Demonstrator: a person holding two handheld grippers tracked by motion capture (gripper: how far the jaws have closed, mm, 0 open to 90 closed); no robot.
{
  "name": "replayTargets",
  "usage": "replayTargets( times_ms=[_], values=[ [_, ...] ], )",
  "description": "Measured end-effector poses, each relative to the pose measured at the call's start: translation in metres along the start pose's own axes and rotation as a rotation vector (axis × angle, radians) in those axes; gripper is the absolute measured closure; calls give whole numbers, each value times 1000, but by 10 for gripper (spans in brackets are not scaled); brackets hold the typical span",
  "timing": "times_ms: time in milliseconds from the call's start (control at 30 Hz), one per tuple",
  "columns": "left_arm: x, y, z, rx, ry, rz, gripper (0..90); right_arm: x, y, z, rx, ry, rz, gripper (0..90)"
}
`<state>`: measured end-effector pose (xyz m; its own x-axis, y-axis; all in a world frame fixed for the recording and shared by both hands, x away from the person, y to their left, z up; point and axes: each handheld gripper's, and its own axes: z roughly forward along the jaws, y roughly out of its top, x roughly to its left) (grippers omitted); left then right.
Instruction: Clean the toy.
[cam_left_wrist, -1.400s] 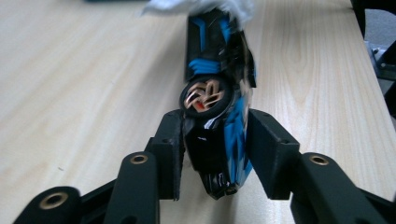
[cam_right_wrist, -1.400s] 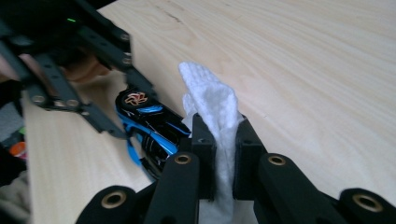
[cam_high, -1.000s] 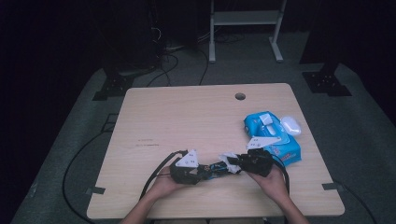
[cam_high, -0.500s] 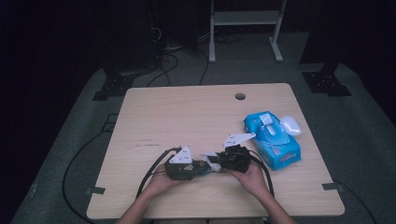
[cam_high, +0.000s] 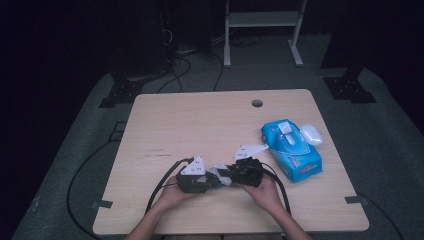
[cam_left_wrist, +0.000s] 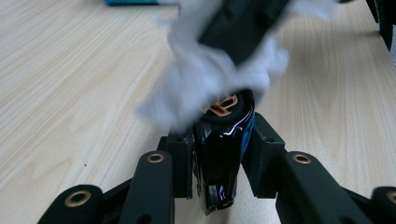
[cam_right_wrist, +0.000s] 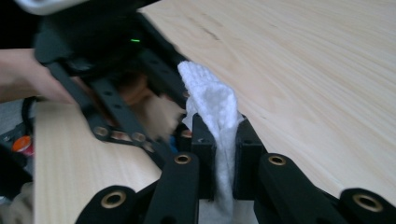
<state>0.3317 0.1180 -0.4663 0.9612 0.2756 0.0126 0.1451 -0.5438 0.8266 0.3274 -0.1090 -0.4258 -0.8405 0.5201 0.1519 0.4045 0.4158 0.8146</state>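
My left gripper (cam_high: 192, 178) is shut on a small glossy black object (cam_left_wrist: 223, 128) with a round end bearing an orange-gold emblem; the left gripper (cam_left_wrist: 222, 161) pinches it from both sides. My right gripper (cam_high: 245, 172) faces it from the right, near the table's front edge. The right gripper (cam_right_wrist: 224, 149) is shut on a white wipe (cam_right_wrist: 210, 100). That wipe (cam_left_wrist: 205, 84) lies against the black object's round end, blurred. In the high view the wipe (cam_high: 218, 175) shows between the two grippers.
A blue pack of wipes (cam_high: 292, 150) lies at the right of the wooden table (cam_high: 200, 125), with a white rounded object (cam_high: 311, 134) just beyond it. A cable hole (cam_high: 257, 103) sits near the far edge. Cables trail off the front left.
The right gripper has moved left, away from the blue pack, and closed the gap to the left gripper. The wipe now meets the black object. The left gripper shifted slightly left.
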Motion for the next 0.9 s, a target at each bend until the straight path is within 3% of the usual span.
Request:
replayTargets(
  times_ms=[67, 100, 200, 233, 267, 333, 400, 533, 567, 667, 733, 900],
  values=[
    [1, 0, 0, -1, -1, -6, 668, -8, -2, -7, 10, -74, -12, 817],
    [1, 0, 0, -2, -4, -8, 669, -10, -3, -9, 6, -82, 4, 817],
    [2, 0, 2, -4, -8, -14, 667, -10, -3, -8, -2, -83, 21, 817],
    [1, 0, 2, -3, -9, -14, 667, -6, -3, -5, -6, -54, 20, 816],
    [1, 0, 2, -1, -5, -13, 666, 1, -2, 1, -11, -38, -4, 813],
    [0, 0, 0, 5, -2, -7, 662, 8, 2, 3, -3, -49, -56, 812],
    [0, -1, 0, 5, 0, -6, 664, 4, 1, 1, 3, -36, -39, 812],
    [1, -1, 0, 5, 11, -7, 661, -14, -6, -15, -5, -106, 4, 811],
    [1, -2, 0, 3, 10, -10, 660, -19, -9, -22, 0, -143, 5, 811],
    [0, -1, 0, 4, 10, -12, 659, -31, -14, -31, -11, -169, 44, 811],
    [1, -2, 1, 3, 9, -14, 658, -30, -16, -30, -22, -167, 55, 812],
    [0, -1, 1, 3, 9, -15, 658, -18, -12, -22, -12, -173, -4, 810]
  ],
)
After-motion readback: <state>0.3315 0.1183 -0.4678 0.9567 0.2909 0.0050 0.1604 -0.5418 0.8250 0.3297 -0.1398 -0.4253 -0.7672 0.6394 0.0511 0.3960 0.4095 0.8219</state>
